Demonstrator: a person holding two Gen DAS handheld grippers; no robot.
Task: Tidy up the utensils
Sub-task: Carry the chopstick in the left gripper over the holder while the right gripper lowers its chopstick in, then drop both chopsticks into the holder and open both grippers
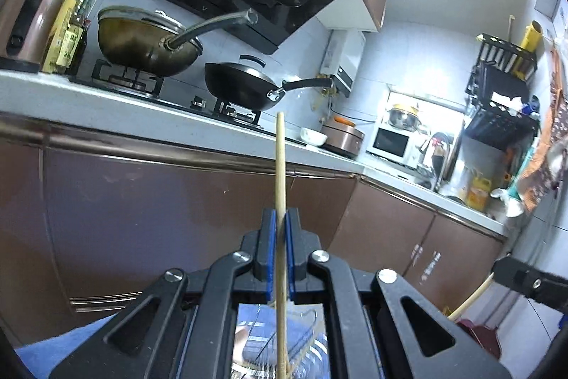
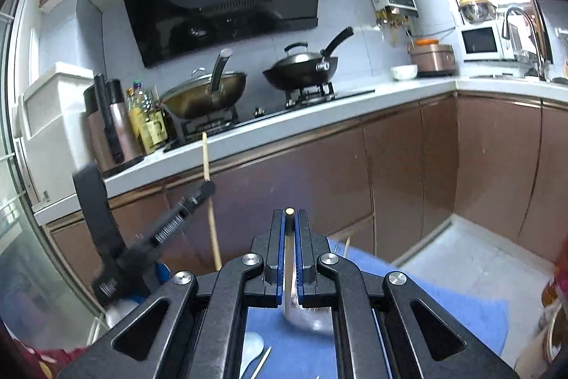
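The left gripper (image 1: 280, 219) is squeezed tight on a long wooden chopstick (image 1: 280, 173). The stick stands almost straight up between the blue pads (image 1: 271, 251), and its top reaches as high as the white counter (image 1: 106, 102). Its bottom end goes down past the gripper toward a wire rack (image 1: 284, 343) — that part is blurry. The right wrist camera shows the same stick (image 2: 209, 201) held up in front of the brown cupboard doors (image 2: 284, 173).

The right gripper (image 2: 290, 219) is pinching a shiny metal spoon (image 2: 289, 258). The handle sticks up between the two fingers, and the round bowl end hangs low over a blue cloth (image 2: 443, 301). A white spoon (image 2: 252, 347) and a thin stick (image 2: 261, 363) lie on the cloth too — just beside each other.

On the stove sit a brown wok (image 2: 206, 95) and a black wok (image 2: 301, 70).
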